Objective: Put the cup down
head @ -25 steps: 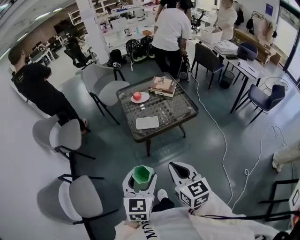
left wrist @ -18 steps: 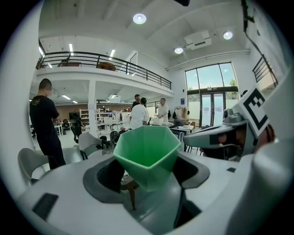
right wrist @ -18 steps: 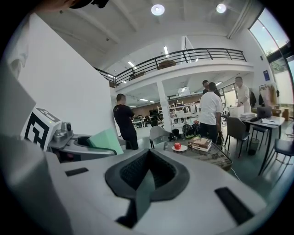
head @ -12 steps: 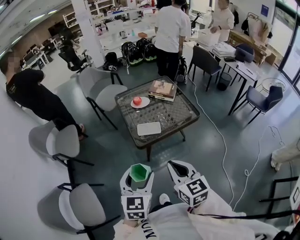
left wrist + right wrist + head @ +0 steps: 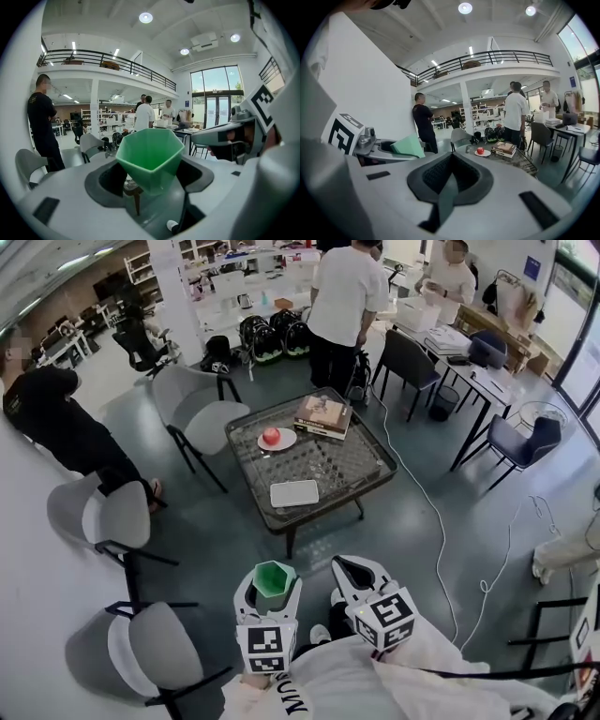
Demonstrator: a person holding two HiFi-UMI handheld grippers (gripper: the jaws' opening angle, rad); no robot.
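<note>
Nearest you, at the bottom of the head view, your left gripper [image 5: 272, 592] is closed on the green cup [image 5: 274, 576], with the jaws pressed against its faceted sides below the rim. The cup is upright, mouth up, and looks empty. It is carried in the air over the floor, well short of any surface. Judged: the upright hold suits setting it down on its base without turning the wrist.

Just right of it, your right gripper [image 5: 361, 577] has its jaws together on nothing. It appears to be held clear as the idle hand.

Ahead stands the low glass-topped table [image 5: 377, 476], the likely place for the cup. On its near part lies a flat white tray [image 5: 294, 493]. Farther back are a plate [image 5: 280, 440] bearing a red apple [image 5: 271, 435] and, to its right, a stack of books [image 5: 324, 414]. Bare glass shows between these items and towards the right side; that area is judged the safest landing spot.

Two grey chairs sit to the left, one near [image 5: 155, 652] and one farther [image 5: 117, 517], both off the direct line. A white cable [image 5: 427, 507] runs over the floor right of the table and is a trip risk. A person in a white shirt [image 5: 345, 287] stands beyond the far edge, and a person in black [image 5: 56, 418] stands far left. Neither blocks the approach.
</note>
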